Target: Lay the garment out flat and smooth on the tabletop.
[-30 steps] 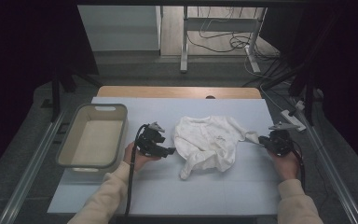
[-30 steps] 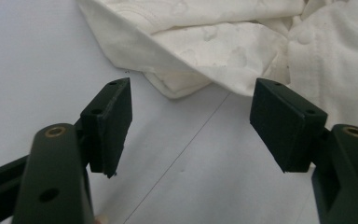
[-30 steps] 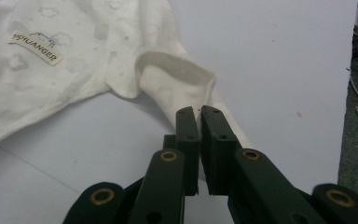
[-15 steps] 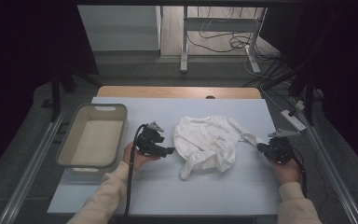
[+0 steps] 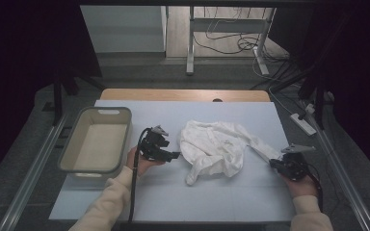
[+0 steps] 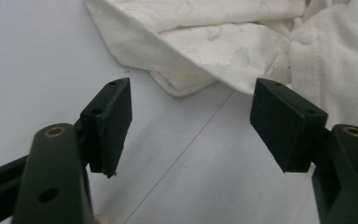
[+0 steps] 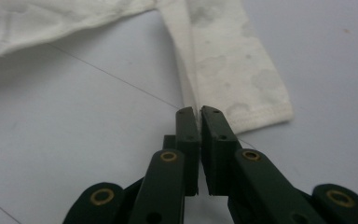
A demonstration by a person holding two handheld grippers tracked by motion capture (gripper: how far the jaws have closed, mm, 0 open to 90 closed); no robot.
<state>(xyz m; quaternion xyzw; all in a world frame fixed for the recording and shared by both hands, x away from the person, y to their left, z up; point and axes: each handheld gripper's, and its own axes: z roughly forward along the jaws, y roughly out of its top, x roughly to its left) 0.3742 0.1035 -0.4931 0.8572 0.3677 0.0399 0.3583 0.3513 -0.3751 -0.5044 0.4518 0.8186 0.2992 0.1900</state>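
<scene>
Far left, a beige rectangular plastic basket [image 5: 95,144] is sitting empty on the pale blue table cover [image 5: 183,192], its near rim just beside the person's left forearm.

Next along, the left gripper [image 5: 172,155] is resting in the left hand, pointing right toward the cloth. In the left gripper view its jaws are standing wide apart with nothing between them; the pads are hovering over bare table, and the nearest folded hem is lying just beyond them.

Centre: a crumpled white long-sleeved cotton garment [image 5: 217,149] is lying in a heap on the table cover, one sleeve [image 5: 260,148] trailing out to the right.

Far right, the right gripper [image 5: 273,163] is sitting at the sleeve's end. In the right gripper view its jaws are pressed together on the cuff's [image 7: 242,100] edge, pinching only a thin strip of the seam beside the cuff.

Risks, as judged from here:
- That pinch is looking shallow. Any pull outward could slide the seam free, since so little cloth is caught.
- With the body of the garment lying unheld, a pull on the sleeve alone is likely to drag the whole heap rather than straighten it.
- The left jaws are aiming at a doubled fold; closing there could grab two layers and lock the crease in.
</scene>
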